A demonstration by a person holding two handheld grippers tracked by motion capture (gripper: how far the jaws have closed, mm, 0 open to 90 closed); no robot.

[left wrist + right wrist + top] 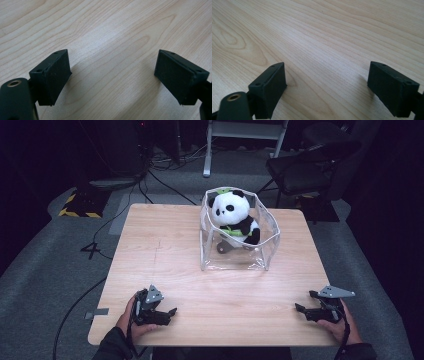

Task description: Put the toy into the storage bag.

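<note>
A black-and-white plush panda (234,217) with a green scarf sits upright inside a clear plastic bag (265,251) on the far middle of the wooden table (165,255). My left gripper (170,314) rests near the front left edge of the table, held by a hand, jaws wide apart. In the left gripper view the gripper (112,75) has only bare wood between its pads. My right gripper (299,309) lies near the front right edge, also open. In the right gripper view the gripper (327,82) frames nothing but table grain.
A dark chair (305,167) stands beyond the table's far right corner, and a white frame (245,135) behind the table. Cables (125,210) run over the grey floor at the left, near a yellow-black striped base (80,205).
</note>
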